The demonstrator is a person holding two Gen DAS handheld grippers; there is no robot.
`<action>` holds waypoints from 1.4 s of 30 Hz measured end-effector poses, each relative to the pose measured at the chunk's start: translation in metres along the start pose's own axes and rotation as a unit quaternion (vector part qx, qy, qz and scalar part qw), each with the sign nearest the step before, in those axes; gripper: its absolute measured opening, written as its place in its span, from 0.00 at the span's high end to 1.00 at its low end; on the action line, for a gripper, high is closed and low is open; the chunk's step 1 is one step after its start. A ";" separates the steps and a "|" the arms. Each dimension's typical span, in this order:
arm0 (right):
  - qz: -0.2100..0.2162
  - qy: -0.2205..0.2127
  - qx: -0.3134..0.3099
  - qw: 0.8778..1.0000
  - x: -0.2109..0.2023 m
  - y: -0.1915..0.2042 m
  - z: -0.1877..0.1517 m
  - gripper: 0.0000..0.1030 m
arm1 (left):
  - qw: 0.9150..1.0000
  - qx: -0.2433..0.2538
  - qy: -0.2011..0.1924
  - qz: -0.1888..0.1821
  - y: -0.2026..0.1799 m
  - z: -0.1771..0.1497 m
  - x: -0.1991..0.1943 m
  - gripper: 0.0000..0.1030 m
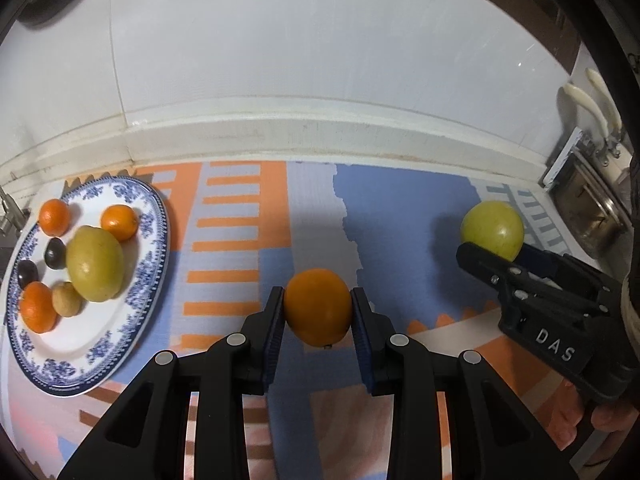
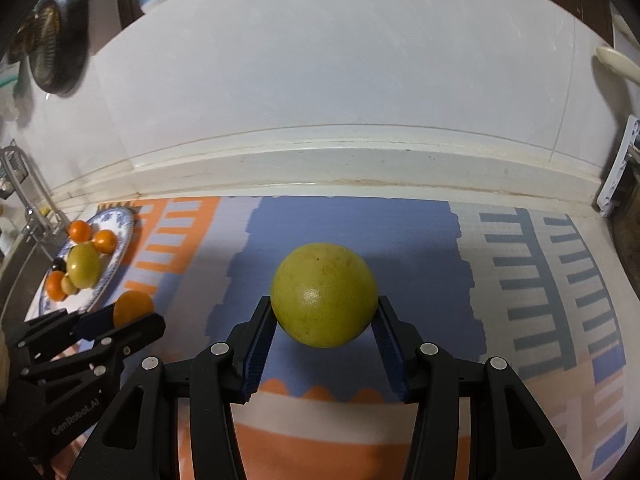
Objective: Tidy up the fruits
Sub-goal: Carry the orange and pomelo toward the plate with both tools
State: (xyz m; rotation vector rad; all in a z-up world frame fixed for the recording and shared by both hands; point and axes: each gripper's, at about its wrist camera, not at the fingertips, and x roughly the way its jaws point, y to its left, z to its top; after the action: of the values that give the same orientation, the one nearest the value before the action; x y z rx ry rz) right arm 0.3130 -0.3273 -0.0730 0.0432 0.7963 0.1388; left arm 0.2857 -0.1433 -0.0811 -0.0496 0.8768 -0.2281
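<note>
The right gripper [image 1: 490,254], seen side-on from the left wrist camera, carries raised white letters reading "DAS" on its black body. From the right wrist camera, the left gripper [image 2: 120,320] shows "GenRobot.AI" in pale lettering along its side.

The left gripper [image 1: 318,308] is closed on an orange [image 1: 318,306] — both blue ribbed pads press its sides, with the fruit sitting right at the fingertips and lifted clear of the patterned mat [image 1: 240,240], above its orange and blue blocks. The jaws stand only as far apart as the orange is wide.

The right gripper [image 2: 324,312] is clamped on a large yellow-green fruit [image 2: 324,294], round and faintly speckled. Its pads grip the lower flanks, so most of the fruit bulges forward and above the fingertips. It hangs over the blue part of the mat, its shadow lying behind it.

Well off to the left, by the wall, sits a blue-and-white plate [image 1: 148,280] holding three small oranges, a big yellow-green fruit, two dark plums and a small brownish fruit. The two held fruits are well apart from each other and from the plate.
</note>
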 end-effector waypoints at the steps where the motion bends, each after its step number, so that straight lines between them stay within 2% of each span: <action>1: 0.001 -0.002 -0.001 1.000 -0.003 0.003 -0.001 0.51 | 1.000 0.001 -0.004 -0.001 0.002 0.000 -0.005 0.69; 10: 0.012 -0.023 -0.013 1.000 -0.034 0.040 -0.005 0.51 | 0.999 -0.001 -0.032 -0.008 0.020 -0.002 -0.045 0.69; 24: 0.052 -0.049 -0.025 0.997 -0.068 0.106 -0.005 0.51 | 0.997 -0.013 -0.079 0.000 0.076 -0.010 -0.104 0.69; 42: 0.085 -0.050 -0.063 0.993 -0.064 0.203 -0.002 0.51 | 0.994 -0.040 -0.094 0.036 0.169 -0.024 -0.138 0.69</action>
State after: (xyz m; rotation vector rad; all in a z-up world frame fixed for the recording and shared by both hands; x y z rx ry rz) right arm 0.2455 -0.1353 -0.0109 -0.0020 0.6812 0.3459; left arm 0.2124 0.0531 -0.0149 -0.1128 0.6989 -0.1192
